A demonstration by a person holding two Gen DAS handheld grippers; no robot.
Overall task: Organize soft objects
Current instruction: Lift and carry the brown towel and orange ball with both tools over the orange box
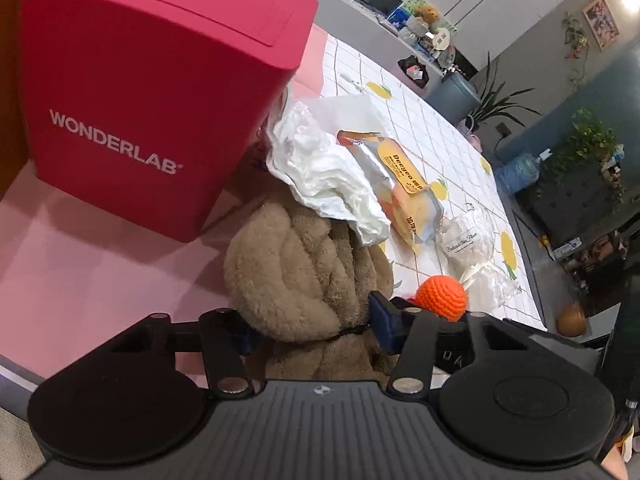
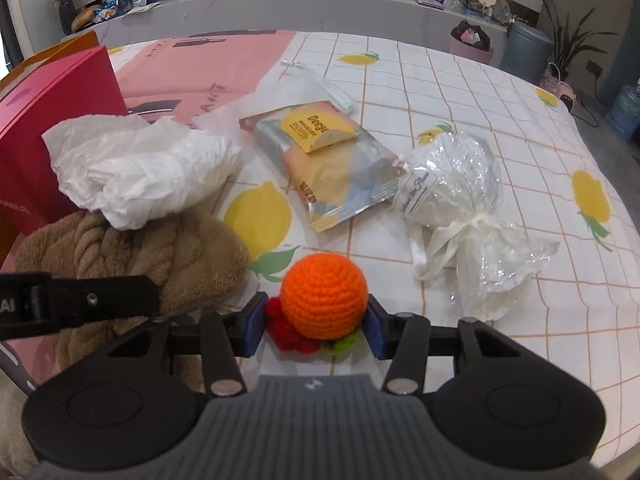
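Note:
A brown plush knot cushion (image 1: 300, 272) lies on the table by a red WONDERLAB box (image 1: 152, 92). My left gripper (image 1: 312, 328) is shut on the cushion, its blue pads pressing into the plush. The cushion also shows in the right wrist view (image 2: 132, 264). My right gripper (image 2: 316, 324) is shut on an orange crocheted ball (image 2: 324, 296) with red and green crochet bits under it. The ball shows in the left wrist view (image 1: 442, 298) too. A crumpled white tissue (image 2: 140, 168) rests on the cushion's far side.
A yellow and silver wipes packet (image 2: 324, 164) lies mid-table. A white item in clear cellophane tied with ribbon (image 2: 456, 208) lies to its right. A lemon-print checked cloth (image 2: 500, 100) and a pink sheet (image 2: 208, 64) cover the table. The left gripper's arm (image 2: 80, 304) is at the left.

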